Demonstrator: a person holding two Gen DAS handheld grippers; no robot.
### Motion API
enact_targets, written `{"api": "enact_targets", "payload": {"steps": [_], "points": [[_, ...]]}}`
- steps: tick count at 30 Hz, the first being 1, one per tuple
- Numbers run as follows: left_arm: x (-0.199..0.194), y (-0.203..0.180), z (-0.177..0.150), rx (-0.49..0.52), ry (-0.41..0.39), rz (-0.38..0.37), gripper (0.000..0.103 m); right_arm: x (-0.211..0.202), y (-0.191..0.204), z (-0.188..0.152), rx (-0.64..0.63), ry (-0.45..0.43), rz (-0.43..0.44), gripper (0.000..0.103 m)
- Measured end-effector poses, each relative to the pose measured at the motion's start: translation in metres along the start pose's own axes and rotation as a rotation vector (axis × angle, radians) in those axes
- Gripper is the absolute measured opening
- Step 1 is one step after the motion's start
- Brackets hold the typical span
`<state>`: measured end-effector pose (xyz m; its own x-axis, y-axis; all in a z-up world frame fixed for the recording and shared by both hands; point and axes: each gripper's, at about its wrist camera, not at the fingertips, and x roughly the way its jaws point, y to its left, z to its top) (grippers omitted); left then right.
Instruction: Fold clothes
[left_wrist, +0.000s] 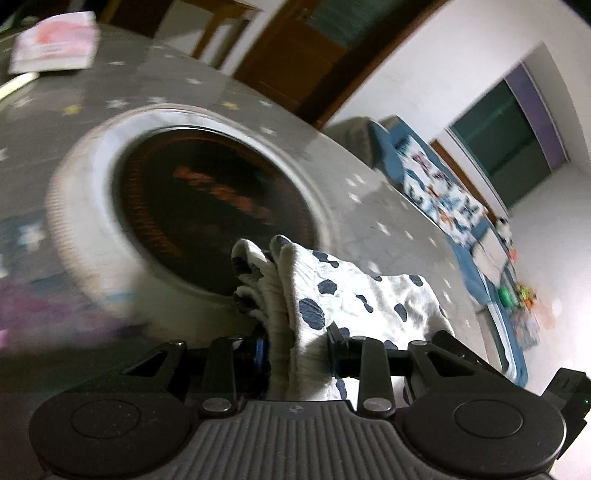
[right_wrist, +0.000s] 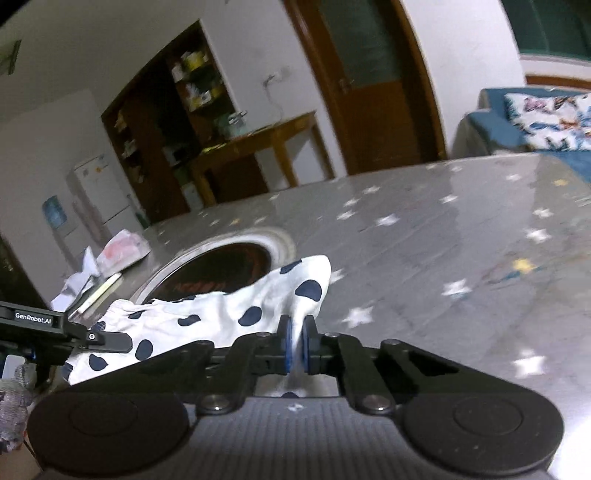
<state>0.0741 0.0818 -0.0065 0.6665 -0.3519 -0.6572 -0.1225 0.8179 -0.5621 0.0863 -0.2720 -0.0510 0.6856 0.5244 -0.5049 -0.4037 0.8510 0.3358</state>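
Observation:
A white garment with dark blue spots (right_wrist: 221, 314) is held up over a grey star-patterned table (right_wrist: 424, 229). My right gripper (right_wrist: 297, 347) is shut on a corner of the garment, which stretches left toward my left gripper (right_wrist: 55, 332). In the left wrist view my left gripper (left_wrist: 297, 350) is shut on a bunched, elastic-looking edge of the same garment (left_wrist: 351, 295), which drapes over the right finger. The garment hangs above the table surface (left_wrist: 388, 206).
A round recessed heater (left_wrist: 214, 206) with a pale rim sits in the table's middle, also in the right wrist view (right_wrist: 229, 266). A pink-white packet (left_wrist: 55, 40) and papers (right_wrist: 122, 251) lie at the far edge. A blue sofa (right_wrist: 535, 122) stands beyond the table.

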Motion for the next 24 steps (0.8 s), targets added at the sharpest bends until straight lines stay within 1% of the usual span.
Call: {"api": "enact_targets", "payload": {"steps": [6,12,17,24], "points": [[0.033,-0.046,-0.004,0.087,0.05,-0.038,0.032,-0.037,-0.037,0.001,0.033,-0.041,-0.136,0.005],[0.064,-0.091,-0.01,0.173,0.096,-0.072,0.032,-0.066,-0.068,0.001,0.066,-0.078,-0.24,0.005],[0.09,-0.128,-0.014,0.245,0.134,-0.099,0.032,-0.079,-0.088,0.0,0.084,-0.096,-0.296,0.005],[0.104,-0.146,-0.019,0.31,0.142,-0.071,0.032,-0.08,-0.107,-0.003,0.111,-0.104,-0.343,0.005]]}}
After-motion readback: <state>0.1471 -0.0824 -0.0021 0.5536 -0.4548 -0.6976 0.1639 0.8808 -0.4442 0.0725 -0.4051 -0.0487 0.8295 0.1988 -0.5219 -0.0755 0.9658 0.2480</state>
